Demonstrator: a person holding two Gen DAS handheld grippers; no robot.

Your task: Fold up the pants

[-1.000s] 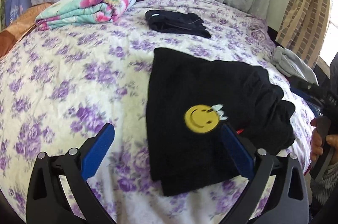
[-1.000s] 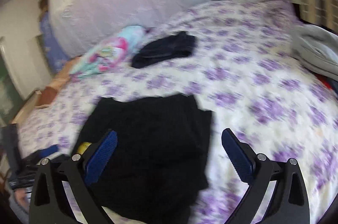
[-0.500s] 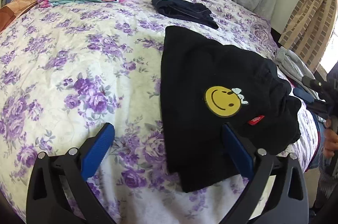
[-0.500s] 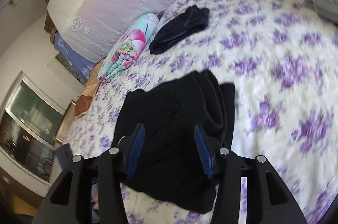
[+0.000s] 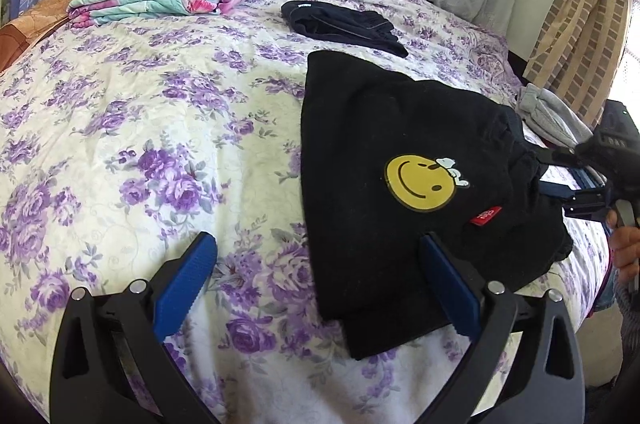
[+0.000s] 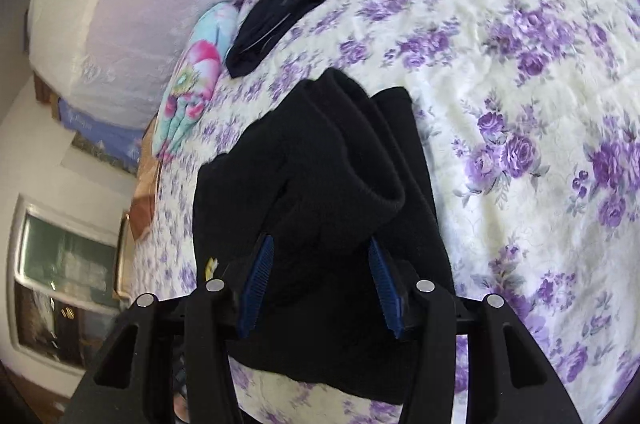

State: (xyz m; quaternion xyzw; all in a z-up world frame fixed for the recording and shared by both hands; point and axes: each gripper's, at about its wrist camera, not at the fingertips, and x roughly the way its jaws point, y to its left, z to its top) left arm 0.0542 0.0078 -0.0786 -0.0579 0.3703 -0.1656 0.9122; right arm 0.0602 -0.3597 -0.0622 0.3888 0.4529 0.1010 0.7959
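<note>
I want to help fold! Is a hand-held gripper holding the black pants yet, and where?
The right hand-held gripper straddles the black fleece pants at their bunched waistband end; a firm pinch cannot be told. The left hand-held gripper holds nothing.

We see both views in bright daylight that enters by the blown-out window edge behind the tan brick-patterned curtain point(image 5: 576, 35) on the left wrist view's right side, so the cream quilt with purple flowers point(image 5: 168, 127) looks nearly washed out while the black fleece pants with a yellow smiley patch point(image 5: 384, 127) swallow almost all fold detail. The left wrist view is sharp; the right wrist view is soft with motion blur toward the folded turquoise floral blanket point(image 6: 196, 79) and the far wall. Both fisheye views bow the bed and darken at the rim.
</note>
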